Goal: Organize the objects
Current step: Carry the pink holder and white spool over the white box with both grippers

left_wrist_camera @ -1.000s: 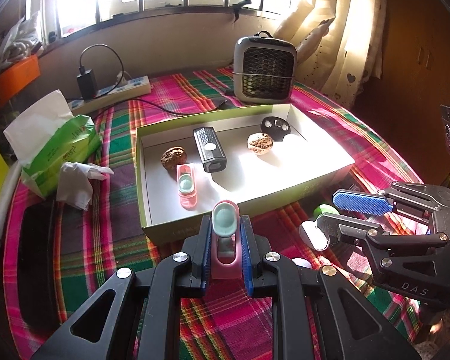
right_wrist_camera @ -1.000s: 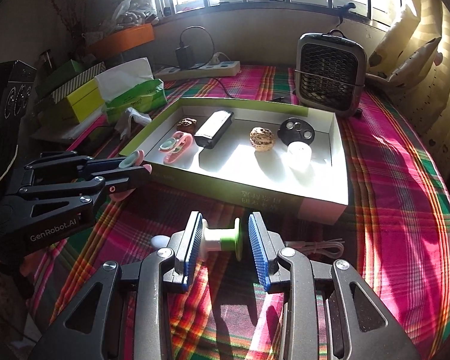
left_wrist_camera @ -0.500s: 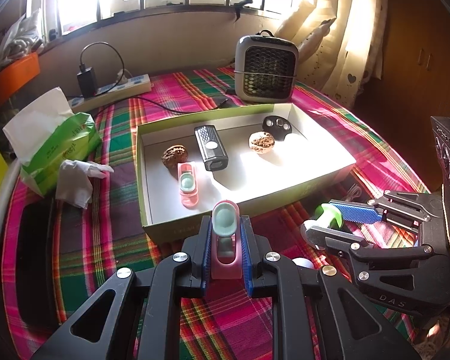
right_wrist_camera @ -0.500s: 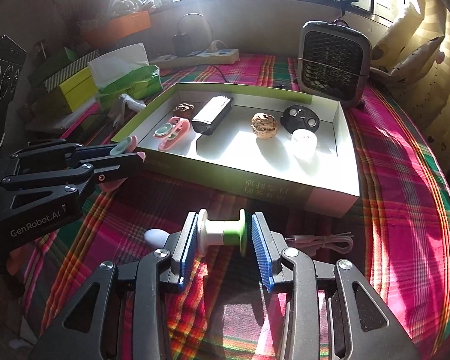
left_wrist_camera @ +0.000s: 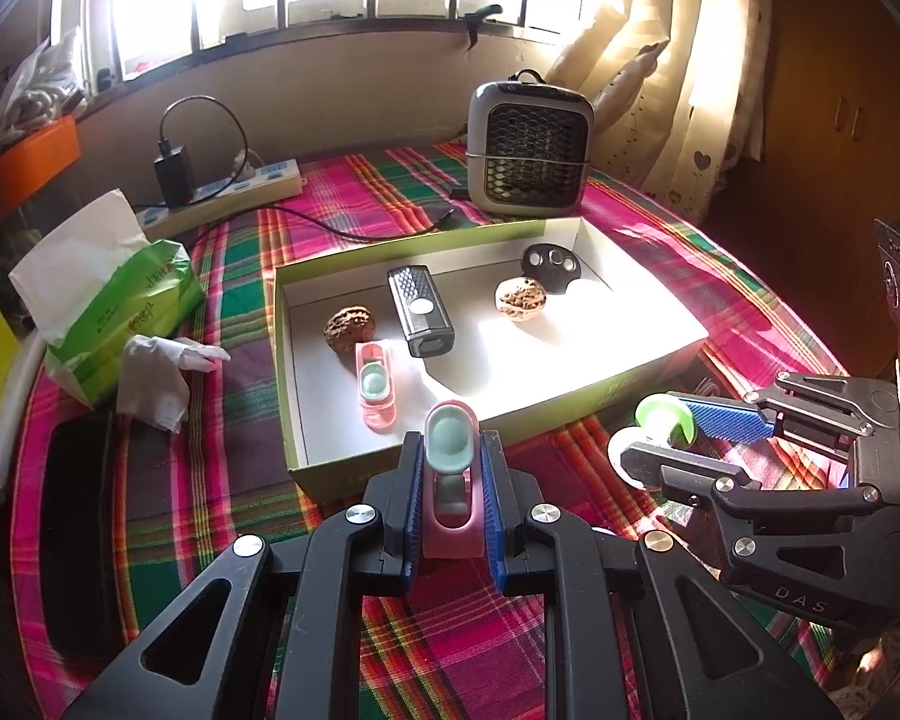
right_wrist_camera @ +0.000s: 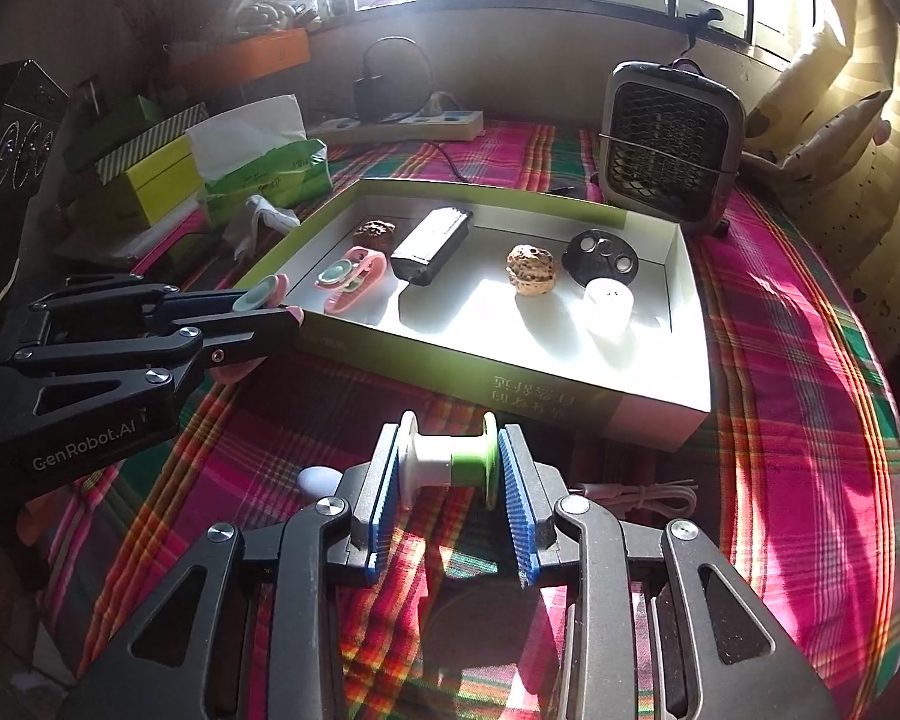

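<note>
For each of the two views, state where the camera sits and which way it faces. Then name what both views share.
Left wrist: on the left tool, facing the open box and window; its pads grip a pink clip; the right tool shows too.
Right wrist: on the right tool, closing on a spool; the left tool shows.
Shared: box, heater.

Box print [right_wrist_camera: 525, 394] unreadable; white lump [right_wrist_camera: 318, 478] half hidden behind tongs.

Both fisheye views looked forward and downward along their own jaws, from close above the plaid worktop [left_wrist_camera: 222, 498], toward the barred window. The left-wrist view showed the right gripper [left_wrist_camera: 660, 438] at lower right; the right-wrist view showed the left gripper [right_wrist_camera: 282, 306] at left. Both shared the open box [left_wrist_camera: 630, 384], centre frame.
</note>
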The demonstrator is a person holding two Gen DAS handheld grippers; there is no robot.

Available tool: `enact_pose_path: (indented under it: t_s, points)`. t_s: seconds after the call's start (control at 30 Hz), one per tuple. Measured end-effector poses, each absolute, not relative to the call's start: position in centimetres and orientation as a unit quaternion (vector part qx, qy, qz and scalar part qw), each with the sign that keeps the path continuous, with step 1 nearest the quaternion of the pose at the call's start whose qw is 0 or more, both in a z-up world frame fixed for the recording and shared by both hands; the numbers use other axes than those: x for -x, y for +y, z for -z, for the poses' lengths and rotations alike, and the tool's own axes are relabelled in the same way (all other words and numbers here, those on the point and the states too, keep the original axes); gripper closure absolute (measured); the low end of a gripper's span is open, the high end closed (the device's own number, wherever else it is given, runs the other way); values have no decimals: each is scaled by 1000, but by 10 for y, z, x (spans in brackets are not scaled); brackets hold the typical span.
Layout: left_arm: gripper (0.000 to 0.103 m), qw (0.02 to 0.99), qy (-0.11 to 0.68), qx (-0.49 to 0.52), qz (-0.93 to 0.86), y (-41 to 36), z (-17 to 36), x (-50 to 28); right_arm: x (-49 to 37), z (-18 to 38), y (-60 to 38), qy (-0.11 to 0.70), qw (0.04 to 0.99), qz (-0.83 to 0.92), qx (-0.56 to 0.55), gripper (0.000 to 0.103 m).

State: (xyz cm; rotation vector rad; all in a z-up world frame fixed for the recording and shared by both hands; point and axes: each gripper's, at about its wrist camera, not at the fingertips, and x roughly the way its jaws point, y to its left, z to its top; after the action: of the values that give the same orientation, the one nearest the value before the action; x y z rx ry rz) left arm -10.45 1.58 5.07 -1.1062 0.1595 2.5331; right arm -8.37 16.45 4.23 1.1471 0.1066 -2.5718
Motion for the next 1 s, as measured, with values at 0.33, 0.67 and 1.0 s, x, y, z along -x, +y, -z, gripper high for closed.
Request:
enact_pose_path:
  t_s: [0.33,0.67,1.0]
  points:
    - [88,182,51,390,-901,15,-60,113,102,-78,174,40,157,918,-363,70]
    - [88,171,44,398,-900,18,-56,128,157,-98,174,52,157,921,-354,70]
    - [88,167,40,414,-894,27,-42,152,211,-61,166,48,157,901,-402,70]
